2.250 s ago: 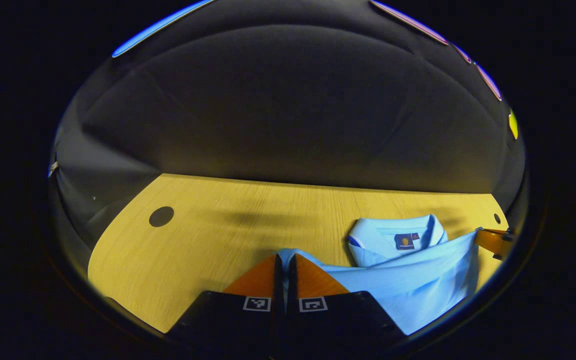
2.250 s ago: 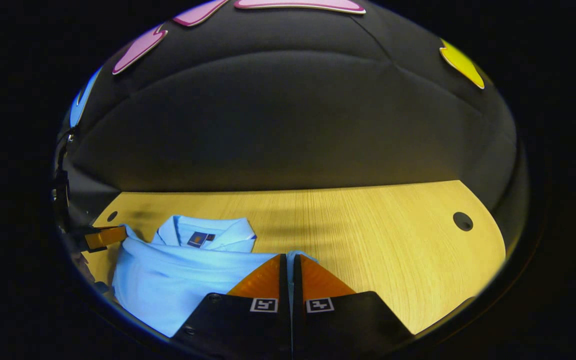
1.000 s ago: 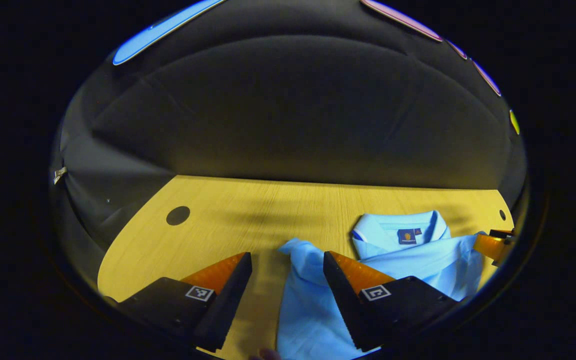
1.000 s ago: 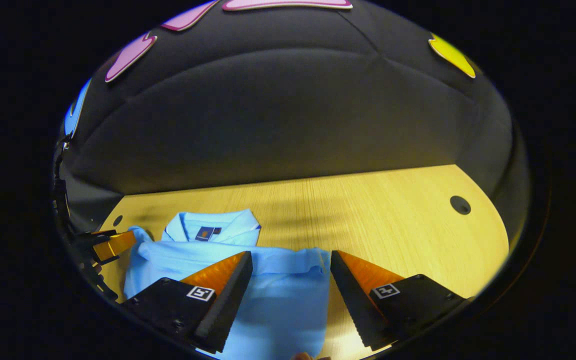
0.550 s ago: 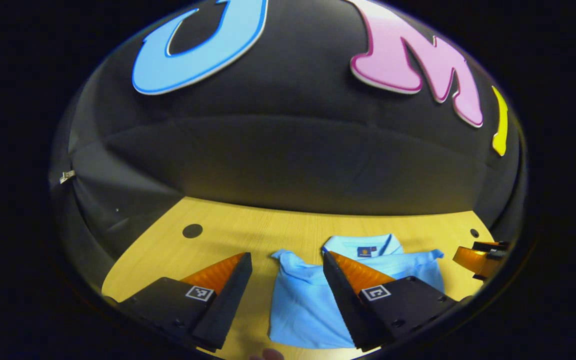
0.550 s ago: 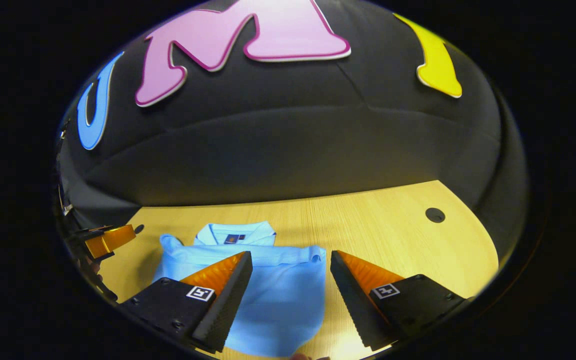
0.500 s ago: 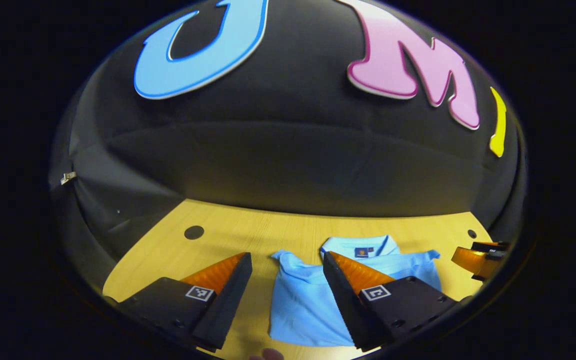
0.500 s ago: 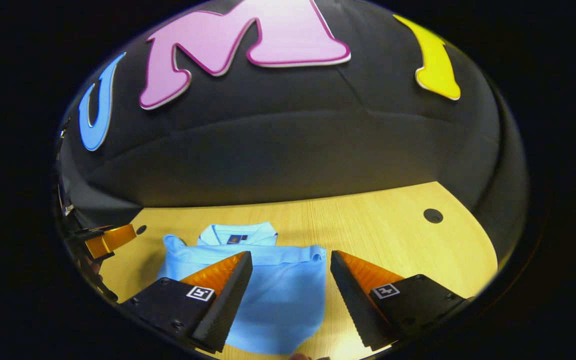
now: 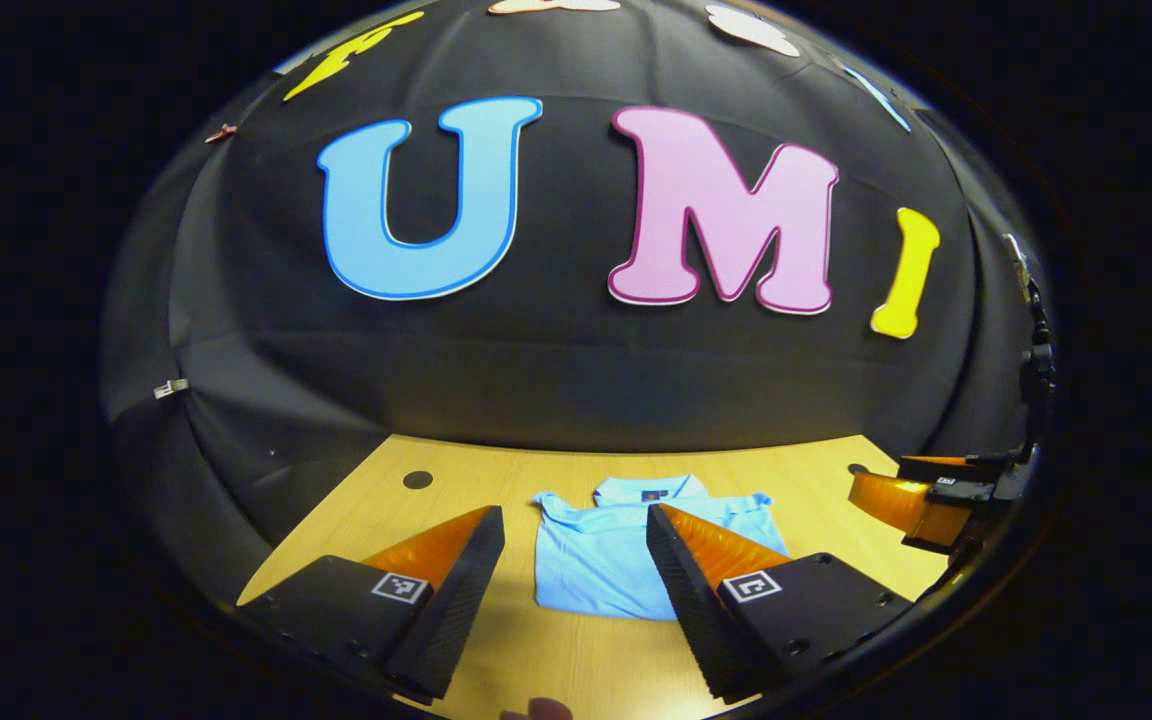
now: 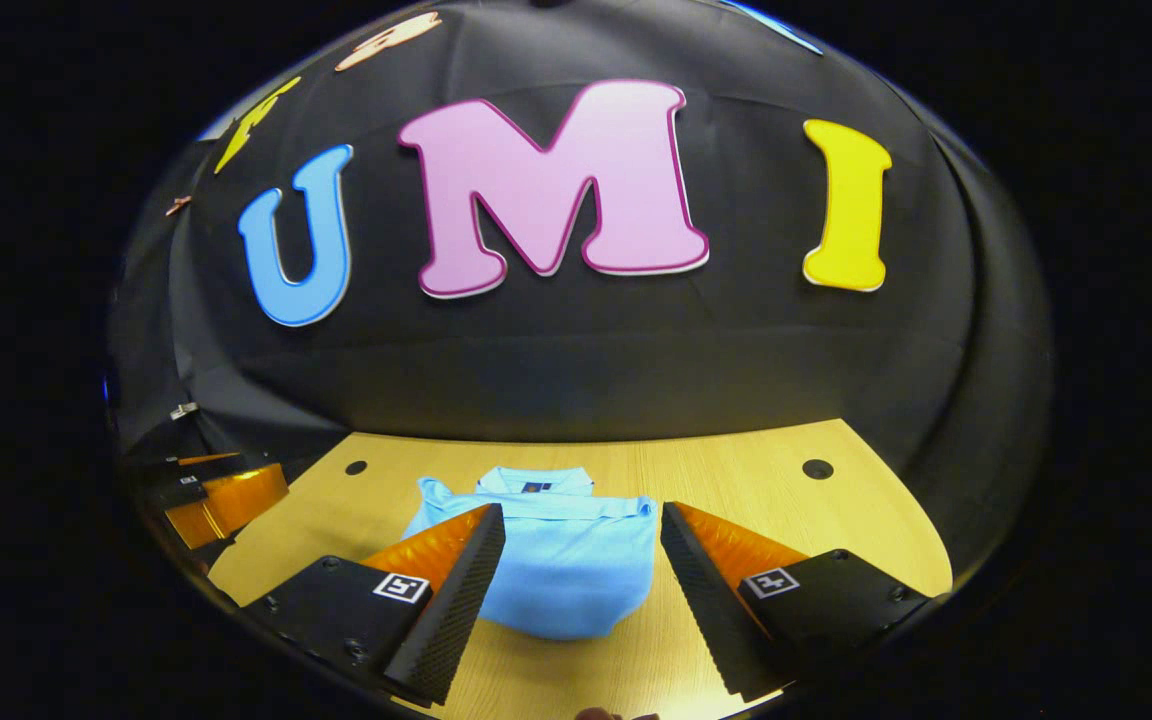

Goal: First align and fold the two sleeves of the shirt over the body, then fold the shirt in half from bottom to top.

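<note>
Lying folded on table [image 9: 576,660], shirt [image 9: 601,560]; both tools [image 9: 574,560] [image 10: 582,560] wide apart, empty.

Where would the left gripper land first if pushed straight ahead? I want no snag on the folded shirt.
Likely the shirt itself: it lies on the table between the open left gripper fingers. Depth unclear.

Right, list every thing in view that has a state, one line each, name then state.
shirt: folded into a compact stack, collar at the far end, lying flat on the table, touched by neither gripper.
left gripper: open, empty, held above the table short of the shirt.
right gripper: open, empty, held clear of the shirt.
table: bears the shirt.
</note>
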Demonstrator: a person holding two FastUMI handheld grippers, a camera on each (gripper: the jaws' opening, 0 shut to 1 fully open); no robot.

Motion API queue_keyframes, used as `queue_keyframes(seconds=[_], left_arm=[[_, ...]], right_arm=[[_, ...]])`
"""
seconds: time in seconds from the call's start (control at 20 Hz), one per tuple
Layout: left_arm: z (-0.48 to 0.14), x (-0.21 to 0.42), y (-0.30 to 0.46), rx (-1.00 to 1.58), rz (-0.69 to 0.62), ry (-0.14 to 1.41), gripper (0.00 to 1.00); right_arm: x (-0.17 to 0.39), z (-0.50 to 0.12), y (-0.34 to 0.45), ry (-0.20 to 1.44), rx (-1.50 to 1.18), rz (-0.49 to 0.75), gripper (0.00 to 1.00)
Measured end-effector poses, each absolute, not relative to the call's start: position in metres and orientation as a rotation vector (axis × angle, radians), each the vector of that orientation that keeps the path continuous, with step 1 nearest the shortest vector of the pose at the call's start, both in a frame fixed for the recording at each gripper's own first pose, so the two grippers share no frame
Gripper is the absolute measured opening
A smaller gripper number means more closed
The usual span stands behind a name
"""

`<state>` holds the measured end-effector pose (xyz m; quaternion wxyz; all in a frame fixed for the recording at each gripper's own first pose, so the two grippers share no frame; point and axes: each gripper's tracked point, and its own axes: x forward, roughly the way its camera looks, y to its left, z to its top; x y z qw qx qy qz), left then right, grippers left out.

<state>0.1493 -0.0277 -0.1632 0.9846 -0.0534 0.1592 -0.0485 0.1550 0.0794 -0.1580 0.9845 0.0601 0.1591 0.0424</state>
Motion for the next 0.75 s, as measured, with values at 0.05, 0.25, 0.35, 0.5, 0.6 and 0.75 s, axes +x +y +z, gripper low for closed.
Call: queue_keyframes(seconds=[0.05,0.25,0.35,0.5,0.6,0.75], left_arm=[[-0.158,0.132,-0.029,-0.123,-0.106,0.321,0.92],[-0.142,0.071,-0.023,-0.137,-0.107,0.320,0.92],[-0.139,0.044,-0.016,-0.118,-0.105,0.319,0.91],[-0.145,0.013,-0.009,-0.127,-0.093,0.335,0.91],[-0.153,-0.003,-0.007,-0.147,-0.081,0.356,0.91],[-0.158,-0.021,-0.009,-0.140,-0.086,0.367,0.90]], right_arm=[[0.142,-0.146,0.081,0.298,0.115,0.089,0.98],[0.085,-0.109,0.083,0.228,0.090,0.115,0.97],[0.062,-0.099,0.080,0.213,0.071,0.124,0.98],[0.029,-0.096,0.083,0.212,0.072,0.142,0.97],[0.012,-0.099,0.085,0.208,0.080,0.138,0.98],[-0.002,-0.104,0.091,0.211,0.070,0.148,0.98]])
